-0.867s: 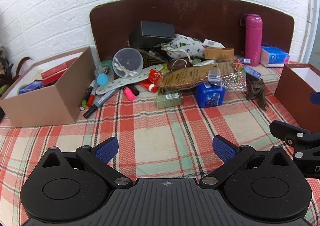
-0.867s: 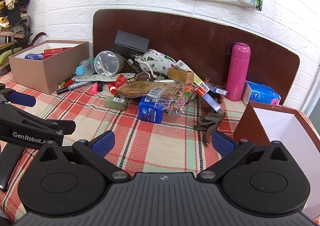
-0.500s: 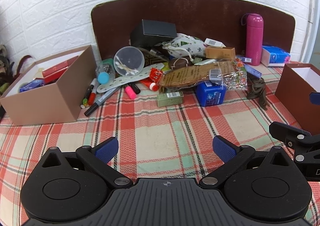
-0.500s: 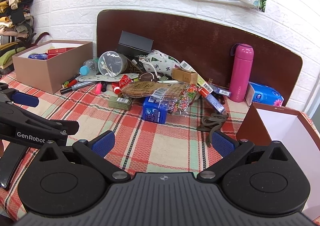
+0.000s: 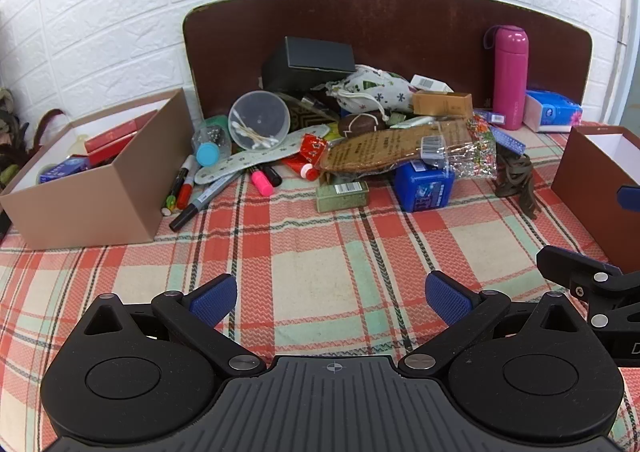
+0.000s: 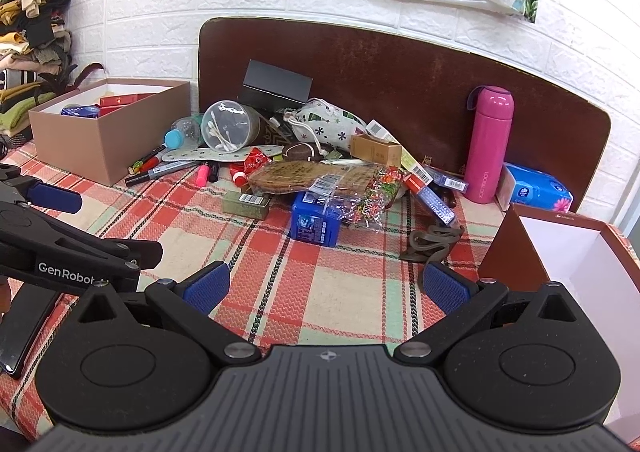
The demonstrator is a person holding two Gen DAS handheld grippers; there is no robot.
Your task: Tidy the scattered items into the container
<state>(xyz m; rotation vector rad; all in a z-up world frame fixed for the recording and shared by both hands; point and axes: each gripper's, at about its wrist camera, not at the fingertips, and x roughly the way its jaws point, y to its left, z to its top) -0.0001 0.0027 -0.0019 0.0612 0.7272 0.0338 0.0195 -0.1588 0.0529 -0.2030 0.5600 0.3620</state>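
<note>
- On the red-and-green plaid tablecloth (image 5: 320, 252), a heap of scattered items lies against the dark brown backboard (image 5: 400, 24).
- Heap includes a clear round tub of cotton swabs (image 5: 259, 120), a blue rectangular packet (image 5: 424, 190) and a pink cylindrical flask (image 5: 510, 76).
- Tan cardboard box (image 5: 100, 192) stands left of the heap; brown white-lined box (image 6: 568, 252) stands right.
- Left gripper (image 5: 328, 300): jaws fully apart, nothing between them, over bare cloth.
- Right gripper (image 6: 326, 288): jaws fully apart, empty.
</note>
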